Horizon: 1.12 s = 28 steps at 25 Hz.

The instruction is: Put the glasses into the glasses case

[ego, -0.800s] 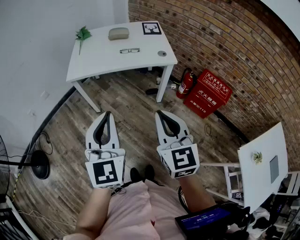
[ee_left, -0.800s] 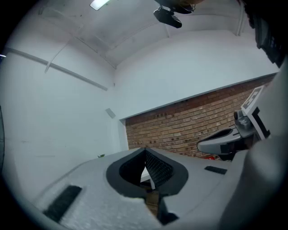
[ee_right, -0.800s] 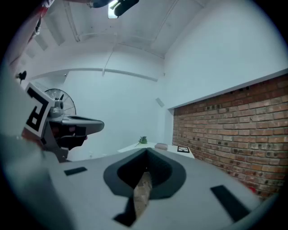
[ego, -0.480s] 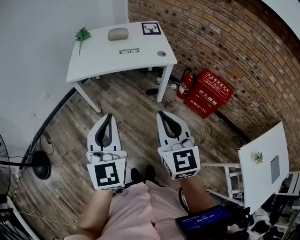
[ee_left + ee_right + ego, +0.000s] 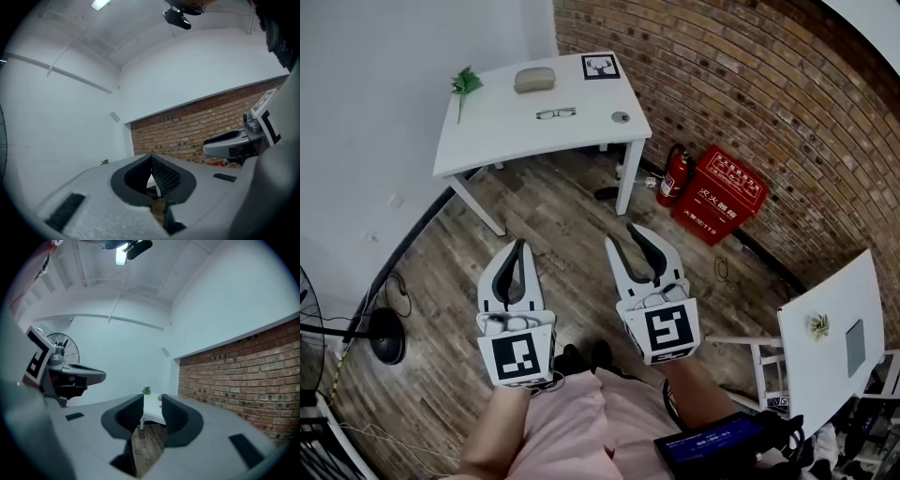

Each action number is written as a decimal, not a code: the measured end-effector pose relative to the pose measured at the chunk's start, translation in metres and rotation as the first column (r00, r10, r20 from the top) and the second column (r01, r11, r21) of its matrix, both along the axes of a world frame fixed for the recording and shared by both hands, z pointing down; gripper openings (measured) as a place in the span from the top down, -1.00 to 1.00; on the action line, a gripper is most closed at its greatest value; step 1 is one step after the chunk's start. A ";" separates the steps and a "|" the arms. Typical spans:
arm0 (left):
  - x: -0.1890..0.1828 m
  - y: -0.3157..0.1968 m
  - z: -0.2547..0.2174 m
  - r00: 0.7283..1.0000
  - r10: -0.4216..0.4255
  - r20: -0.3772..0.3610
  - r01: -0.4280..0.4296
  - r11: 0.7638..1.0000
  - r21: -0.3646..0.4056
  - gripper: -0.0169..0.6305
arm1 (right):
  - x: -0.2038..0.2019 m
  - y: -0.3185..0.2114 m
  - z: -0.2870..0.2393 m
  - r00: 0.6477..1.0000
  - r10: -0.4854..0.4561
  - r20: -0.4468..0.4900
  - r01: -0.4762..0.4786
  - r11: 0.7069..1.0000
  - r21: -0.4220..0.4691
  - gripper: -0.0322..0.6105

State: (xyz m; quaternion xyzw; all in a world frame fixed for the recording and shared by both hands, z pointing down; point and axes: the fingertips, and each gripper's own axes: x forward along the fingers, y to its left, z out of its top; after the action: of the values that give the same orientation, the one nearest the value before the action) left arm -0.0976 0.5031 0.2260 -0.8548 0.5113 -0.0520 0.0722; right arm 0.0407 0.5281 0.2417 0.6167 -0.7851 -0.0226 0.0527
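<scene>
On the white table (image 5: 487, 141) across the room lie the thin-framed glasses (image 5: 556, 113). Behind them rests the grey glasses case (image 5: 534, 80), closed. Both grippers are held level over the wooden floor, well short of the table. My left gripper (image 5: 521, 246) is shut, its ribbed pads meeting at the tip with nothing between them (image 5: 151, 159). My right gripper (image 5: 623, 236) is open, and its two pads (image 5: 176, 416) stand apart around empty air. Through that gap the table (image 5: 152, 411) shows far ahead.
A green plant sprig (image 5: 466, 84), a marker card (image 5: 600, 67) and a small round object (image 5: 621, 117) share the table. A fire extinguisher (image 5: 672, 176) and red box (image 5: 719, 192) stand by the brick wall. A fan base (image 5: 380, 337) is left, another white table (image 5: 825, 328) right.
Both grippers sit slightly lower in the head view, and the table has shifted a little down and left. Neither gripper has taken hold of anything.
</scene>
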 end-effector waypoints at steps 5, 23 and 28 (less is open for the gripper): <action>0.008 -0.007 0.003 1.000 -0.008 0.014 0.008 1.000 0.001 0.92 | 0.012 -0.012 0.000 1.000 0.000 0.000 0.000 1.000 0.017 0.51; 0.002 -0.167 0.057 1.000 -0.023 -0.004 0.023 0.994 -0.106 0.92 | 0.009 -0.173 0.053 0.999 -0.014 -0.031 0.011 0.997 -0.074 0.57; -0.005 -0.241 0.048 1.000 -0.002 -0.008 0.001 0.995 -0.096 0.92 | 0.000 -0.245 0.046 0.999 -0.002 -0.039 -0.001 0.997 -0.074 0.58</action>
State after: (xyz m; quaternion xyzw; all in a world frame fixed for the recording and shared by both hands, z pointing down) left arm -0.1022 0.2619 0.2737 -0.8570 0.5092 -0.0729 0.0289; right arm 0.0405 0.2830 0.2880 0.6134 -0.7845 -0.0057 0.0907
